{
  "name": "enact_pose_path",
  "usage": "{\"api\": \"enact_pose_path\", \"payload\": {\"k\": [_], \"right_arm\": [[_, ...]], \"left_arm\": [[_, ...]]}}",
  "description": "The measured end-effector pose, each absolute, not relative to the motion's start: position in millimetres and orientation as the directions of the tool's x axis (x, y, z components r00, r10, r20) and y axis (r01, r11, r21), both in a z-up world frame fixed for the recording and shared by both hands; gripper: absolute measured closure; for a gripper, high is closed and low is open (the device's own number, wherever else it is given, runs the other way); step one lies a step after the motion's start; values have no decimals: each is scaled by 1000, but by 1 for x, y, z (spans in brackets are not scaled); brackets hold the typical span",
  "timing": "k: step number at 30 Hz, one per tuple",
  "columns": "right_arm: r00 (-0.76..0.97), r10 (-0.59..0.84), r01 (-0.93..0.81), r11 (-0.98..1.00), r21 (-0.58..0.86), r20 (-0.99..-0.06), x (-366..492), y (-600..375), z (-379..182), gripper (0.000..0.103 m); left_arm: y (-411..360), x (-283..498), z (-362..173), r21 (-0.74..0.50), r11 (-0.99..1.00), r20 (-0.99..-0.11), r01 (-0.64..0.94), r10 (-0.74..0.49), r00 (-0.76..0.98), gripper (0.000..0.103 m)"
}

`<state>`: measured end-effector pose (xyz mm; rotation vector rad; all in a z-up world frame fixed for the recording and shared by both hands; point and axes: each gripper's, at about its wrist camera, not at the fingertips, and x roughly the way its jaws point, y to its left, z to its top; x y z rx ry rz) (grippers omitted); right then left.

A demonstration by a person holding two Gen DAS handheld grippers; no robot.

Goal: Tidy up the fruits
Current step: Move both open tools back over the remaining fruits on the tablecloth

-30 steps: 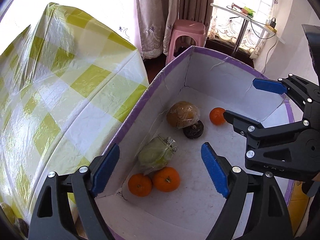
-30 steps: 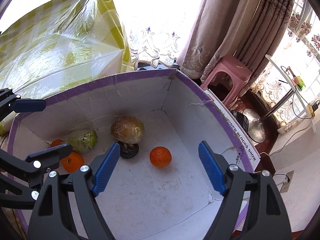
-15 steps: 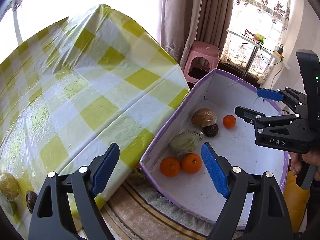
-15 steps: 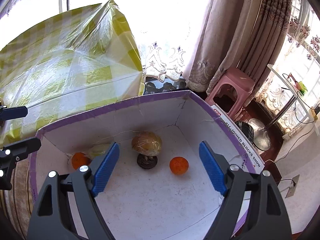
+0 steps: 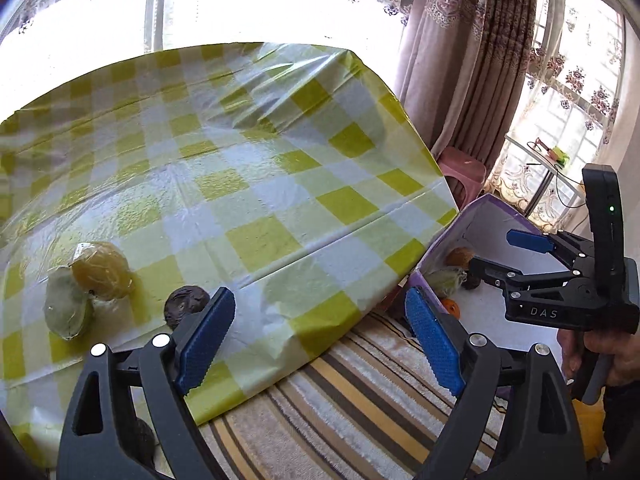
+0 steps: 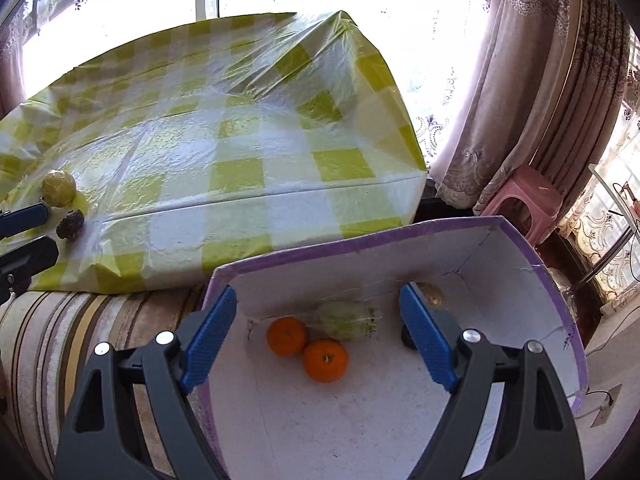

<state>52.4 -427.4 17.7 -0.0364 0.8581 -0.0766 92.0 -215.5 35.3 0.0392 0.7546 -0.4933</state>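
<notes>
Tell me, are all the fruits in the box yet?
Not yet. Two oranges and a wrapped green fruit already sit in the purple-rimmed box. Both grippers, left and right, are open and empty. A wrapped yellow fruit, a wrapped green one and a dark fruit wait on the table.

Checked-cloth table (image 5: 248,184) with three wrapped fruits (image 5: 100,270); box (image 6: 520,248) on rug (image 5: 360,396).

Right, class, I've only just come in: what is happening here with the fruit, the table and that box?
A person holds a two-finger gripper in each hand, sorting fruit into a purple-edged box on the floor beside the checked table. Both the left gripper and the right gripper are empty, jaws open. The box holds two oranges, a wrapped green fruit and more behind. On the table lie a wrapped yellow fruit, a green one and a dark fruit.
</notes>
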Motion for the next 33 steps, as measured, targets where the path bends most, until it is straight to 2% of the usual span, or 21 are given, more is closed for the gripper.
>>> {"api": "enact_pose_path", "payload": {"k": [16,24,33], "right_arm": [[680,127,-152,988,30,-722,70,-292,11,12],[687,164,-209,978,24,-708,85,-250,10,11],[661,171,-264,964,-14,-731,108,-215,4,11]], "left_arm": [[-85,67,38,-219,952,-590,216,-305,747,17],[-47,70,29,-270,954,-601,128,-271,752,17],[-35,80,23,-240,967,-628,82,-219,747,17]]}}
